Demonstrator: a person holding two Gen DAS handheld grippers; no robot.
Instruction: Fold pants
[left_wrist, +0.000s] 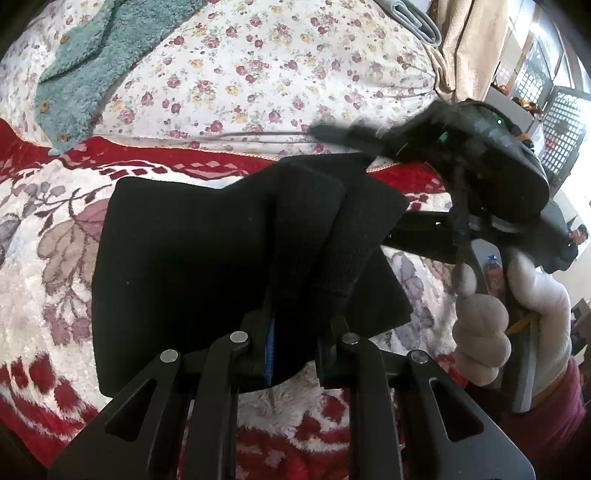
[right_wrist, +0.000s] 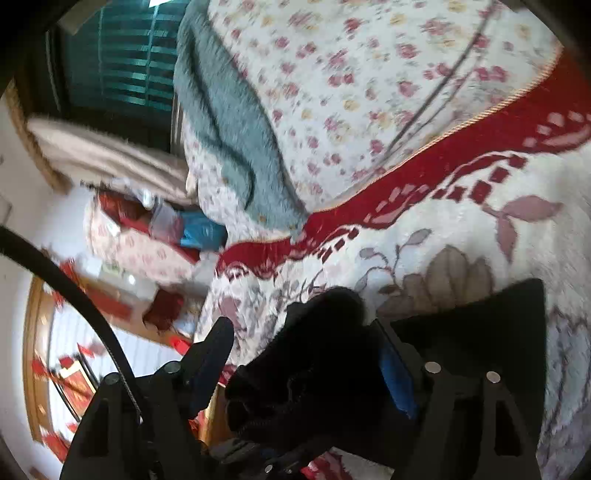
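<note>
The black pants (left_wrist: 184, 258) lie folded into a thick pad on the red and white blanket (left_wrist: 55, 266). My left gripper (left_wrist: 299, 319) is shut on their near edge, its fingertips buried in the cloth. In the right wrist view a bunched black fold of the pants (right_wrist: 317, 369) sits between the jaws of my right gripper (right_wrist: 301, 332). The fold rests against the blue-padded finger (right_wrist: 395, 376), while the other finger (right_wrist: 218, 339) stands clear of it, so the right gripper is open. A white-gloved hand (left_wrist: 480, 332) holds the blurred right gripper beyond the pants' right end.
A teal fluffy garment (left_wrist: 77, 74) lies on the floral sheet (left_wrist: 258, 74) behind the blanket. A folded grey item (left_wrist: 413, 18) and a beige curtain (left_wrist: 469, 37) are at the back right. The bed's edge (right_wrist: 207, 295) drops to cluttered floor on the left.
</note>
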